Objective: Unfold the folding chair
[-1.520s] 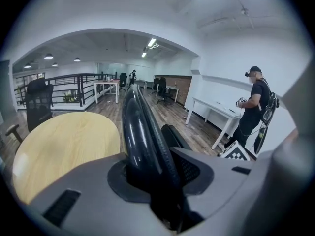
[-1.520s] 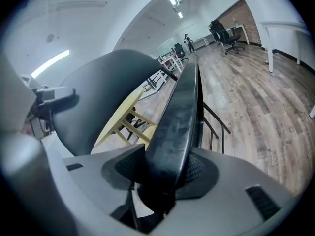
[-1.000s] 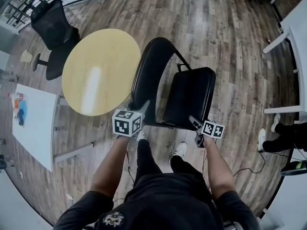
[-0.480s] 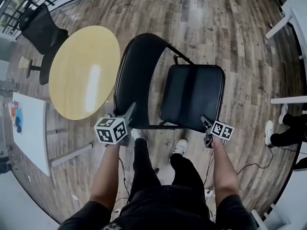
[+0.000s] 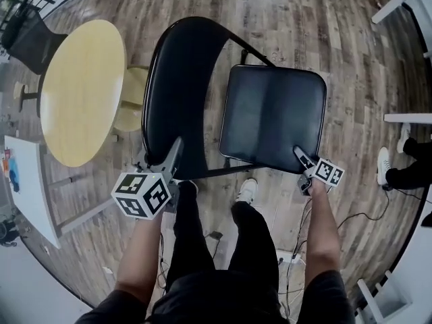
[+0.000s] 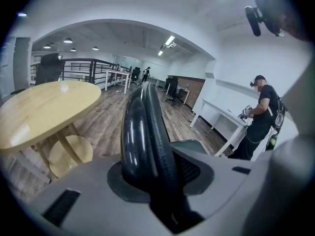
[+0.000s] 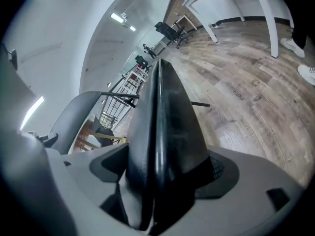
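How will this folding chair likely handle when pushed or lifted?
Probably stiff: a metal-looking frame rims the backrest. Glossy seat padding may be slippery. The seat stands angled off the backrest, so it likely pivots under a push.

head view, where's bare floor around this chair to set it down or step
Bare wood floor lies beyond the seat, and right of it toward a bystander's shoe. Crowded on the left: round table and stool sit close by the backrest; the person's own shoe stands just before the seat.
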### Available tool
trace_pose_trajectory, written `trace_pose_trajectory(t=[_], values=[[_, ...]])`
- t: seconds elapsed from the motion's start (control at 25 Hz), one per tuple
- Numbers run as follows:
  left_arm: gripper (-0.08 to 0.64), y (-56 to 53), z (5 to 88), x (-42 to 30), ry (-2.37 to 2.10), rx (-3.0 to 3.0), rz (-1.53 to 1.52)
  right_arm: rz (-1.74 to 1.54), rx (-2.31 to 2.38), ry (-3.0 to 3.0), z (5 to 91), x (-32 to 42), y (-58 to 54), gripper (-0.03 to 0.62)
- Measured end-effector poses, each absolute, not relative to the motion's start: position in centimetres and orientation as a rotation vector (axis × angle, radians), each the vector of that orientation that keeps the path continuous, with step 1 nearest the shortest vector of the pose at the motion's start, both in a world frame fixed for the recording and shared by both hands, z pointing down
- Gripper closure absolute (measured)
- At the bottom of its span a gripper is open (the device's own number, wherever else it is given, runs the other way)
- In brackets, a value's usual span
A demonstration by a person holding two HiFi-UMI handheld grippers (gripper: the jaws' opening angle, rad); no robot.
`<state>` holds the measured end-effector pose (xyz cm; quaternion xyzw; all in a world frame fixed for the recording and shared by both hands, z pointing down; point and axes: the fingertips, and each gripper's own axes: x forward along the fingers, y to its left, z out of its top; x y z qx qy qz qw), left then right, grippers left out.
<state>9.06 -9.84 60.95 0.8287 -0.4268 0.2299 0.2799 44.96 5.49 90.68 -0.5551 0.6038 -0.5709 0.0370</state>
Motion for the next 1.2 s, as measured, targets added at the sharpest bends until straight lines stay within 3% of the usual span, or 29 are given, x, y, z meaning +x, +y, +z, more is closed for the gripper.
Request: trace_pose_trajectory(t=[0.44, 0.8, 0.92, 1.12, 1.2], values=[[0.476, -7.1, 63.6, 16.5, -1.099, 2.242, 0.594, -1.803, -1.621, 1.767, 98.5, 51.2, 8.9, 0.202], [0.48, -6.8, 65.2, 18.4, -1.091, 2.244, 0.617, -1.704, -1.405, 1.714, 100.1, 51.6, 8.9, 0.202], [0.442, -6.5, 65.2, 18.6, -1.097, 2.303, 0.64, -1.678, -1.322, 1.694, 99.4, 51.1, 8.4, 0.202], [0.323, -5.0, 63.0, 16.5, -1.12, 2.328, 0.607, -1.784, -1.622, 1.739, 100.8, 54.1, 11.9, 0.201], [0.314, -4.2, 61.6, 15.3, -1.139, 2.32, 0.586, -1.777, -1.671, 1.718, 100.0, 55.5, 13.5, 0.201]])
